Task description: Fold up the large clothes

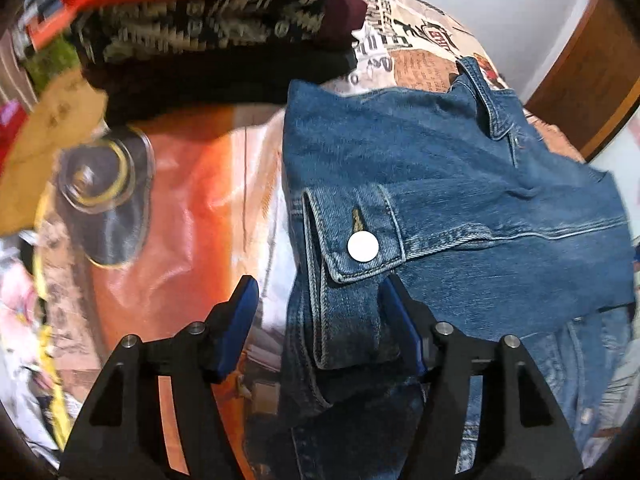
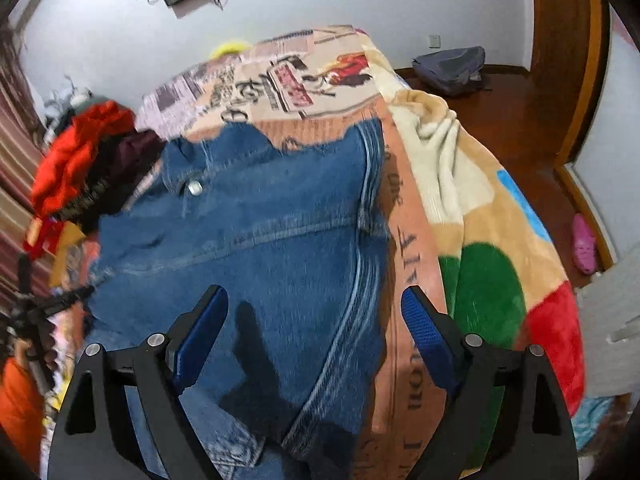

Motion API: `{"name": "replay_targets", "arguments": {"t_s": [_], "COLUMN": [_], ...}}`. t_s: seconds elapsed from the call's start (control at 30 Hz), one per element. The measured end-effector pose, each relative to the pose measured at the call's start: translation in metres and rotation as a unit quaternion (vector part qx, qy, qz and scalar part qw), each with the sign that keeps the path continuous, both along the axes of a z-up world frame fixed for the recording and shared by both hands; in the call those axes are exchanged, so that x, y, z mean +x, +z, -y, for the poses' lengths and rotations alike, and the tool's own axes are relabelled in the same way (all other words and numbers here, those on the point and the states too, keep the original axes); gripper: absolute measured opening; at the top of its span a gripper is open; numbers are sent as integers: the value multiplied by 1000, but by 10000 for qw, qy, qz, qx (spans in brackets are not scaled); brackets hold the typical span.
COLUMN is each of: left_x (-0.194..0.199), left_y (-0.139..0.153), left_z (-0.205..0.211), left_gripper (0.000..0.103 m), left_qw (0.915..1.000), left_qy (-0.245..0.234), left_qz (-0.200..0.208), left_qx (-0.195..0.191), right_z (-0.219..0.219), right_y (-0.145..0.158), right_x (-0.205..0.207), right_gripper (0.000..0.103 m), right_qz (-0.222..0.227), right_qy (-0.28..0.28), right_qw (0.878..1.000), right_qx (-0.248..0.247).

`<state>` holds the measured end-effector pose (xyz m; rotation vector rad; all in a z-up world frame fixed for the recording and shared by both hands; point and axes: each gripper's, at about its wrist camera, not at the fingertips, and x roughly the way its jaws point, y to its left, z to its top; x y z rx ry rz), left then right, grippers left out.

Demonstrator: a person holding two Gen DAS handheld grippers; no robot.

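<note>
Left gripper (image 1: 318, 304) spread around denim jacket (image 1: 460, 184) cuff, right gripper (image 2: 314, 312) spread, empty above it

Denim jacket (image 2: 260, 240) on printed bedspread (image 2: 288, 76)

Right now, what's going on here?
A person with a handheld gripper in each hand is folding a denim jacket on a bed covered by a printed blanket. The left gripper is open around the buttoned sleeve cuff, not yet clamped. The right gripper hangs open above the jacket body, holding nothing. A stack of folded clothes, red on top, sits beside the jacket.
</note>
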<state>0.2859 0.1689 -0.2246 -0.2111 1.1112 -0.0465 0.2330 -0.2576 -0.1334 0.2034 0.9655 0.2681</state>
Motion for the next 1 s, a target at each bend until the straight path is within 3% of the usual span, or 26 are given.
{"name": "replay_targets", "arguments": {"t_s": [0.13, 0.23, 0.37, 0.53, 0.6, 0.63, 0.7, 0.8, 1.0], "left_x": [1, 2, 8, 18, 23, 25, 29, 31, 34], "left_y": [-16, -28, -37, -35, -33, -30, -21, -1, 59], "left_z": [-17, -24, -30, -23, -19, -14, -2, 15, 24], "left_gripper": [64, 64, 71, 74, 73, 62, 51, 29, 23], "left_qw": [9949, 9862, 9793, 9808, 9830, 9859, 9912, 9974, 9964], "left_qy": [232, 277, 220, 51, 73, 18, -48, -116, -142], "left_qz": [-240, -311, -171, 32, 74, 65, 71, 128, 613], "left_qx": [-951, -1600, -2007, -1950, -1833, -1673, -1317, -706, -563], "right_z": [12, 14, 11, 3, 4, 5, 6, -3, -23], "right_y": [-9, -21, -28, -27, -28, -28, -23, -6, 48], "right_x": [16, 29, 38, 49, 52, 54, 56, 57, 69], "right_gripper": [86, 77, 71, 69, 55, 48, 24, 18, 14], "right_qz": [-260, -513, -556, -523, -547, -549, -514, -235, 445], "right_qy": [-114, -58, -70, 65, 44, -8, -190, -149, 151], "right_qw": [9985, 9956, 9935, 9941, 9931, 9925, 9920, 9961, 9975], "right_qx": [468, 786, 988, 948, 1036, 1095, 1140, 835, 526]}}
